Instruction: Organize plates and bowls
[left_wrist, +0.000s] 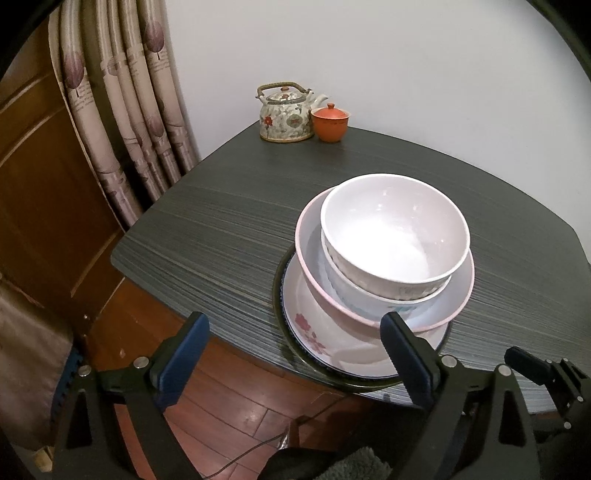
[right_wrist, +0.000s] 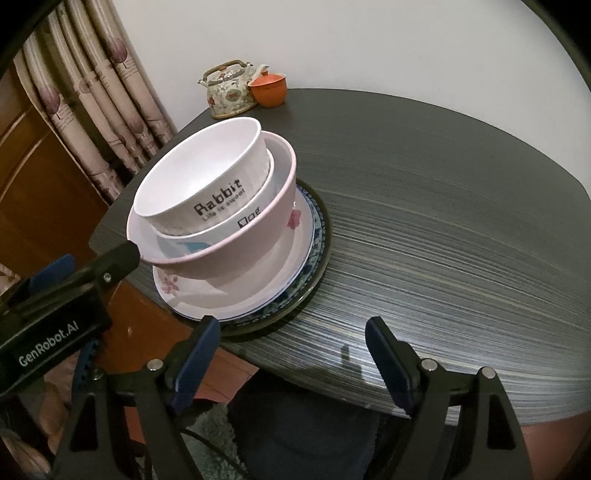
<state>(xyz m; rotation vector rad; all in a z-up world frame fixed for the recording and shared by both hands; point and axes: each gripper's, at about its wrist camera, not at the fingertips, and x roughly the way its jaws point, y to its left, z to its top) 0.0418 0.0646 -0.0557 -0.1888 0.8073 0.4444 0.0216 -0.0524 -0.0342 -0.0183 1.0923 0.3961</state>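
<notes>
The bowls (right_wrist: 199, 192) sat nested on the stacked plates (right_wrist: 258, 284), near the edge of the dark bench (right_wrist: 443, 221). The left hand-held gripper (left_wrist: 295, 339) and the right hand-held gripper (right_wrist: 291, 343) were both spread wide, with nothing pinched between their pads.

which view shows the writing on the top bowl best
The right wrist view: the top bowl faces it with "Rabbit" readable on its side. The left wrist view shows mostly that bowl's white inside, no lettering.
</notes>
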